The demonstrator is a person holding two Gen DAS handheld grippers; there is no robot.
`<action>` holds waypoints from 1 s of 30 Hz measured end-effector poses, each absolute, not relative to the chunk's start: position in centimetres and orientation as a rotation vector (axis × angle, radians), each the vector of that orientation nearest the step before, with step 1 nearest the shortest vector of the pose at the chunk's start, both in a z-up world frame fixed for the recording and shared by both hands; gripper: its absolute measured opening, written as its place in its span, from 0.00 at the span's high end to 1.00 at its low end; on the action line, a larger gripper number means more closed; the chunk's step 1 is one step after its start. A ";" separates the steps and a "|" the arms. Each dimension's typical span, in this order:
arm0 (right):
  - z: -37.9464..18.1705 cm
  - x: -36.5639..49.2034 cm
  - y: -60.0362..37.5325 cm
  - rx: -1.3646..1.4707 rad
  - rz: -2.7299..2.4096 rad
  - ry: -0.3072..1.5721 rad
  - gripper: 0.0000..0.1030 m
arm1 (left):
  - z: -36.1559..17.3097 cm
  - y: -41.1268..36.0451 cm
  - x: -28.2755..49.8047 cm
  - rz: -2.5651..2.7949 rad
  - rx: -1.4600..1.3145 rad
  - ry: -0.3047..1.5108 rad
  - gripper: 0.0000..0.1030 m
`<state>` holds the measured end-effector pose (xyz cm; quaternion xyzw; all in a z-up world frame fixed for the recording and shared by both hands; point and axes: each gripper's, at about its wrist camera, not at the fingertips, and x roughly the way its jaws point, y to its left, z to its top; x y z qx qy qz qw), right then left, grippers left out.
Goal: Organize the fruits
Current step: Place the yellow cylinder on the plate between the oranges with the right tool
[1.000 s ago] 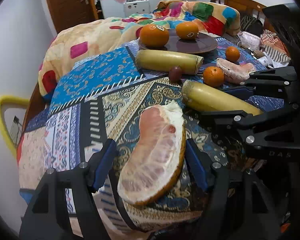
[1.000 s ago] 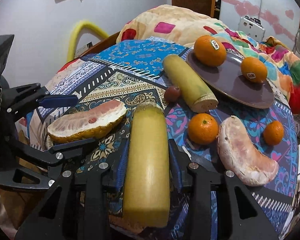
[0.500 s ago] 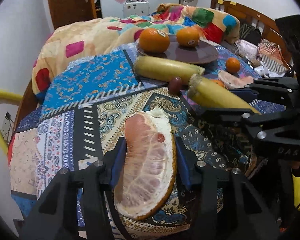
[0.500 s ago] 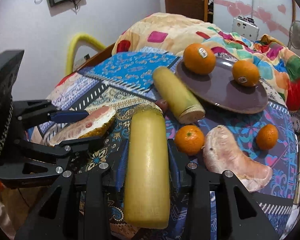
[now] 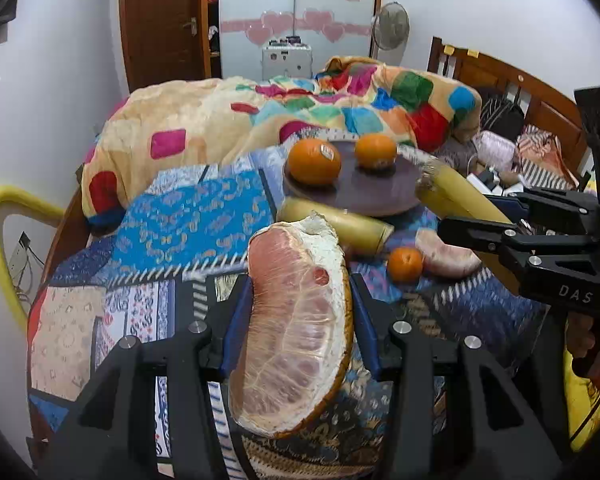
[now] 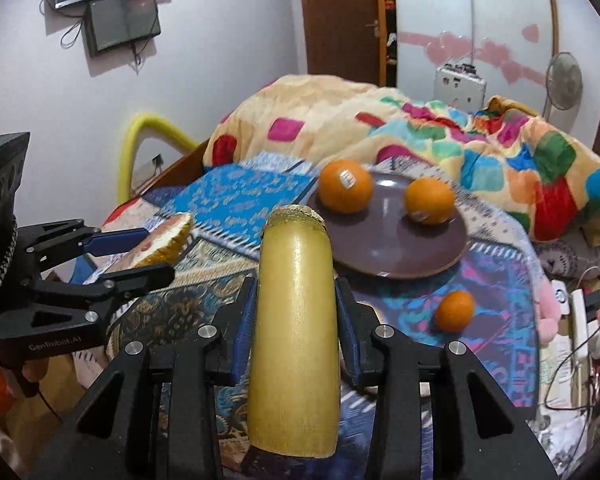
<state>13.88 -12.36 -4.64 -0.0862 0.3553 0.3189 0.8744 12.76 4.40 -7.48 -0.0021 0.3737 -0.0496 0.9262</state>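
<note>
The surface is a bed covered with a patterned blue cloth (image 5: 192,220), and behind it lies a crumpled patchwork blanket (image 5: 260,120) in cream with coloured squares. The room has pale walls, a brown wooden door (image 5: 160,24), a white wardrobe with pink heart stickers (image 5: 296,20), a standing fan (image 5: 390,26) and a wooden headboard (image 5: 512,88) at the right. In the right wrist view a dark screen (image 6: 120,16) hangs on the wall.

On the cloth stands a dark brown plate (image 6: 396,248) with two oranges, one with a sticker (image 6: 345,192) and another (image 6: 430,200) beside it. A second yellow stalk piece (image 5: 336,222) lies just in front of the plate. A small orange (image 5: 405,264) and a second peeled pomelo piece (image 5: 446,256) lie near each other on the cloth, between the plate and the right gripper.

The left gripper (image 5: 298,320) holds a pomelo segment (image 5: 296,332) between its blue pads, raised above the cloth. The right gripper (image 6: 294,316) is clamped narrowly on a yellow stalk piece (image 6: 294,320), which looks like sugarcane; it points toward the plate and hides part of the plate's near rim.
</note>
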 end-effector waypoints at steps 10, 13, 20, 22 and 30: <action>-2.8 16.6 -14.5 -0.149 0.593 0.688 0.67 | -5.9 3.4 15.3 -0.098 -0.011 0.719 0.54; -2.7 17.8 -14.7 -0.143 0.576 0.682 0.67 | -5.8 3.0 16.4 -0.101 0.001 0.713 0.54; -3.7 21.0 -14.5 -0.142 0.545 0.693 0.67 | -5.7 2.8 19.1 -0.107 0.007 0.694 0.54; -4.2 22.0 -14.3 -0.143 0.536 0.701 0.67 | -5.7 2.9 20.0 -0.107 0.010 0.690 0.55; -6.1 25.3 -12.5 -0.190 0.520 0.732 0.67 | -6.3 2.8 22.9 -0.132 0.035 0.682 0.94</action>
